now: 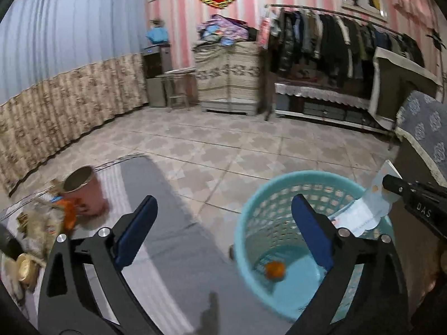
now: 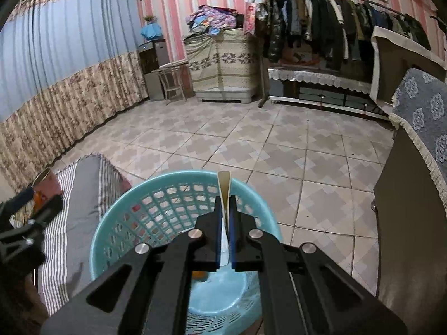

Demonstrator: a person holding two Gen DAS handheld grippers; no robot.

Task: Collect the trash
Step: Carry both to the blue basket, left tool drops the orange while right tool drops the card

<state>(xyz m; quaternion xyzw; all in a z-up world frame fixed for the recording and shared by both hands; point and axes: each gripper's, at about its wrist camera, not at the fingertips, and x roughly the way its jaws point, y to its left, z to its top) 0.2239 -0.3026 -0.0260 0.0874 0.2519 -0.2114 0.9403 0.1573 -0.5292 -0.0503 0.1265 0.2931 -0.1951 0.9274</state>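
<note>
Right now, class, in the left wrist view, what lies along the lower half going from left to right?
Pile of wrappers → pink cup → grey mat → orange scrap on the floor of the blue basket → white packet held by the right gripper.

Pink-striped wall (image 2: 237, 14) behind a loaded clothes rack (image 2: 321, 22); covered cabinet (image 2: 220, 67) left of the rack, blue curtain (image 2: 64, 44) further left, patterned tile floor (image 2: 251, 145) before it.
</note>
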